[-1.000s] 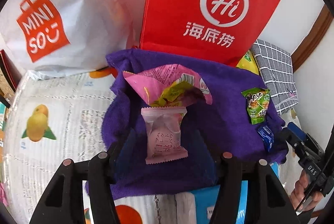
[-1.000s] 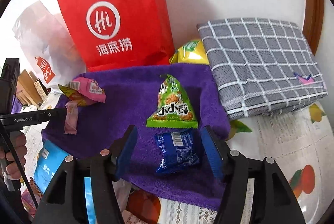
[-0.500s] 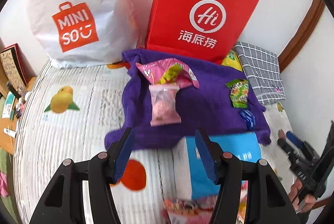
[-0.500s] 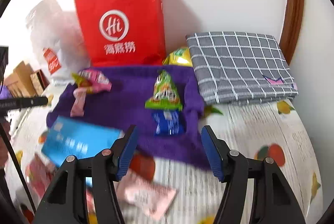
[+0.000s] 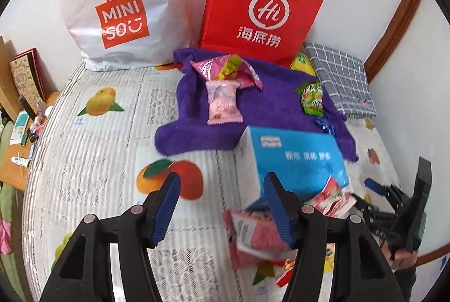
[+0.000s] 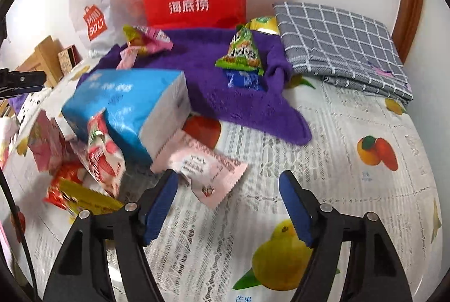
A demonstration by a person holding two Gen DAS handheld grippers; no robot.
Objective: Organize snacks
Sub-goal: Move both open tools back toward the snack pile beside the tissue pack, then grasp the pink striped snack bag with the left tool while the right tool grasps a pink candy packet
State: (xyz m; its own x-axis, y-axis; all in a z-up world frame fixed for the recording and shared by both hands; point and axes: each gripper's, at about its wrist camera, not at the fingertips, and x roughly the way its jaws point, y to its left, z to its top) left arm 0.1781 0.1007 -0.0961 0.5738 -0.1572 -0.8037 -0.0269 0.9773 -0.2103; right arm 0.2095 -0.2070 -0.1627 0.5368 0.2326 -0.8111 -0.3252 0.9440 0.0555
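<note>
A purple towel (image 5: pixel 267 107) (image 6: pixel 202 68) lies at the back of the table. On it rest a pale pink packet (image 5: pixel 223 105), a pink and yellow bag (image 5: pixel 227 68), a green packet (image 5: pixel 310 98) (image 6: pixel 242 53) and a small blue packet (image 5: pixel 324 126) (image 6: pixel 243 79). In front stands a blue box (image 5: pixel 298 158) (image 6: pixel 126 105) beside a heap of red and pink snacks (image 6: pixel 98 158). My left gripper (image 5: pixel 222 183) hovers open over bare tablecloth. My right gripper (image 6: pixel 227 181) is opening, and a pink packet (image 6: pixel 202 167) lies just ahead of its left finger, untouched.
A red paper bag (image 5: pixel 261 6) and a white plastic bag (image 5: pixel 118 15) lean on the wall behind the towel. A folded grey checked cloth (image 5: pixel 340 79) and a yellow packet (image 5: pixel 302 64) sit at the back right. Clutter (image 5: pixel 25 105) lines the table's left edge.
Both grippers have drawn back from the purple towel, leaving the pink packet and the blue packet lying on it. The blue box and snack heap came into view. The right jaws stand wider.
</note>
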